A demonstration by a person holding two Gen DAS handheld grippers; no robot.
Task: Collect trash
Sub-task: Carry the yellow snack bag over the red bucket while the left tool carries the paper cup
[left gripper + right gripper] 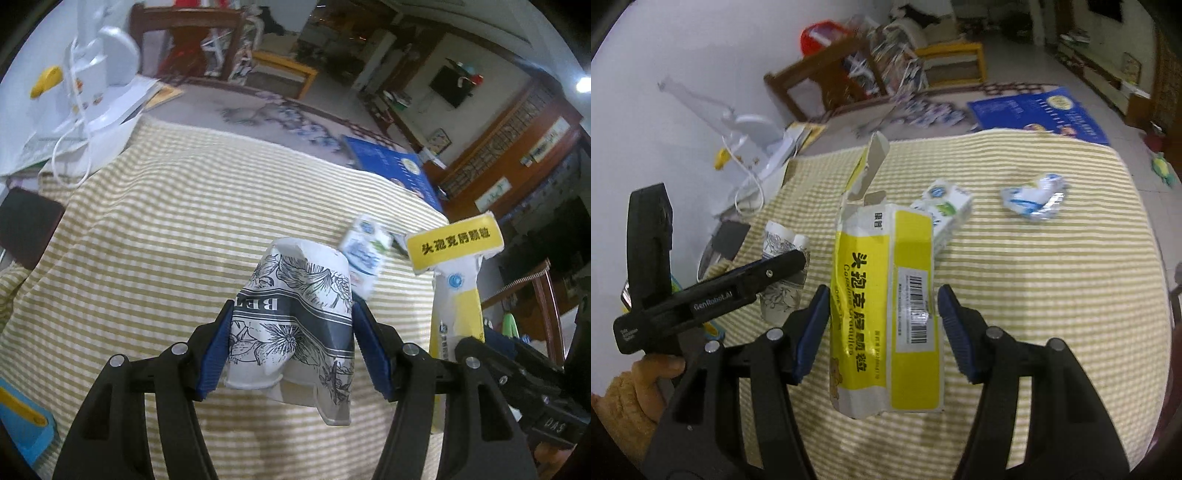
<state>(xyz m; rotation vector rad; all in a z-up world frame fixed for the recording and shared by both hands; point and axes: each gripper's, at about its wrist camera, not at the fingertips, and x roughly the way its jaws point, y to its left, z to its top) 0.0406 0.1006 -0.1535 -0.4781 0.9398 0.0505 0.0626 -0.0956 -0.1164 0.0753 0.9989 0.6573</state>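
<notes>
Left gripper [291, 343] clamps cup [295, 317]; right gripper [882, 332] clamps carton [886, 306].

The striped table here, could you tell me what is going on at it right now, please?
A person is clearing trash with a hand-held gripper in each hand. The left gripper is shut on a crumpled paper cup, and the right gripper is shut on an opened yellow medicine box; both appear lifted off the striped tablecloth. A small white carton and a crumpled wrapper lie on the cloth, not yet collected.
</notes>
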